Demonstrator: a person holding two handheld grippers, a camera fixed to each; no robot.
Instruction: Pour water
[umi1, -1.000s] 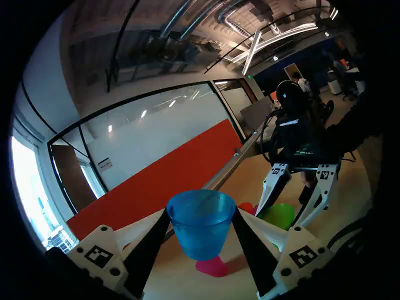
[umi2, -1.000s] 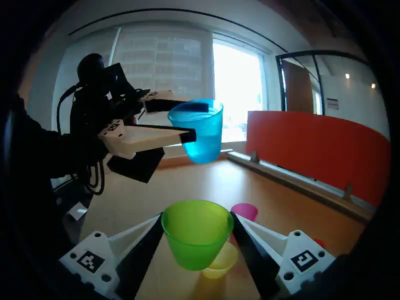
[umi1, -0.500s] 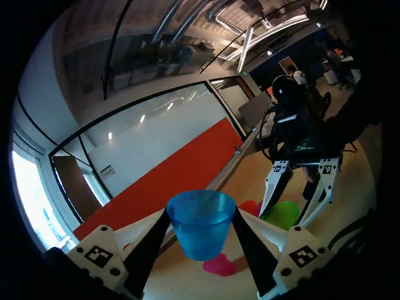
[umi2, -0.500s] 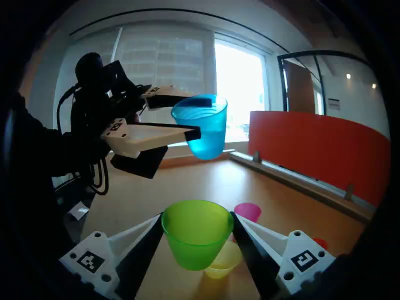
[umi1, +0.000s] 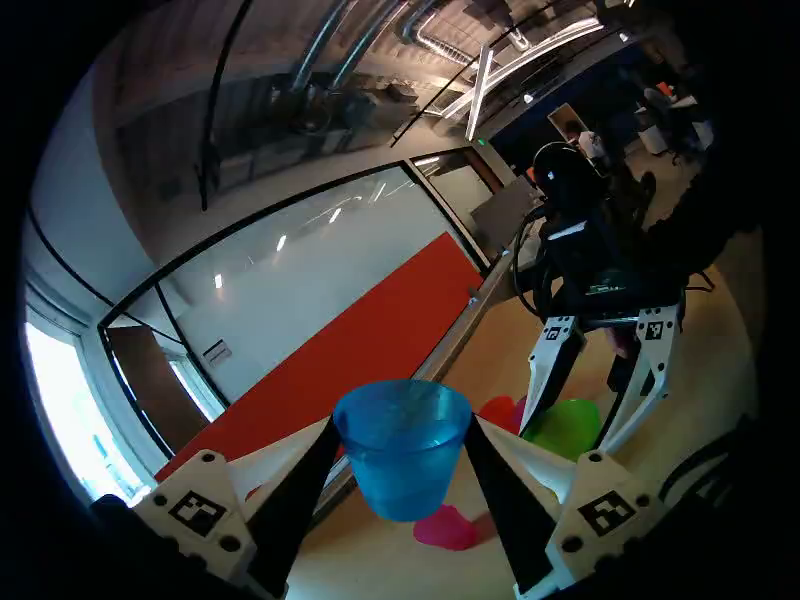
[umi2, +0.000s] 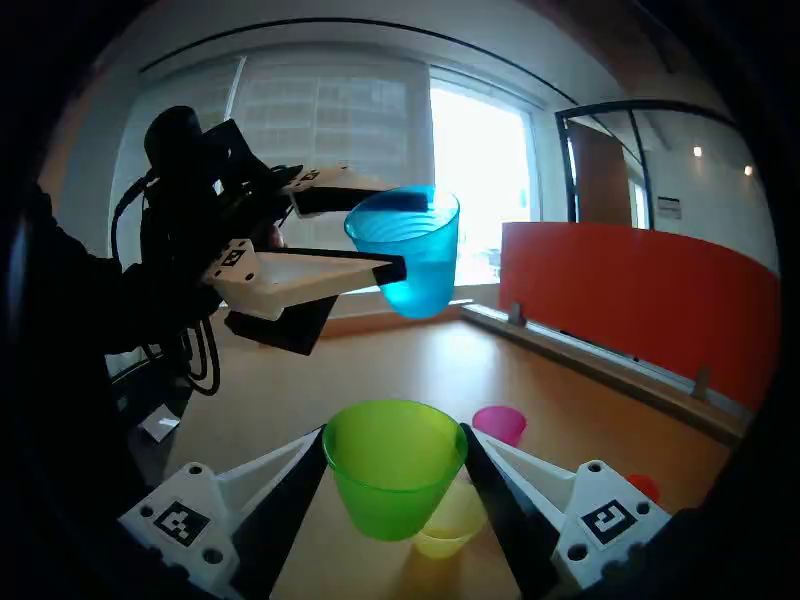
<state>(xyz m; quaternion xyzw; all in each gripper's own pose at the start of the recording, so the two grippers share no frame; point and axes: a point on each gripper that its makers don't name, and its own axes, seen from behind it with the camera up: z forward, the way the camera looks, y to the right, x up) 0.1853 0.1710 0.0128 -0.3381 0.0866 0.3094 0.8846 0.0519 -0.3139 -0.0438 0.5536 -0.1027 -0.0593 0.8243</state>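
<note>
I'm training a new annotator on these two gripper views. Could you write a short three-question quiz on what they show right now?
1. Which cup is the left gripper shut on? A green cup, B blue cup, C white cup.
2. True or false: the right gripper holds its green cup higher than the blue cup.
3. Fill in: in the right gripper view, just below the green cup, a ___ cup stands on the table.

Key: 1 B. 2 false: the blue cup is raised above it. 3 yellow: the yellow cup.
</note>
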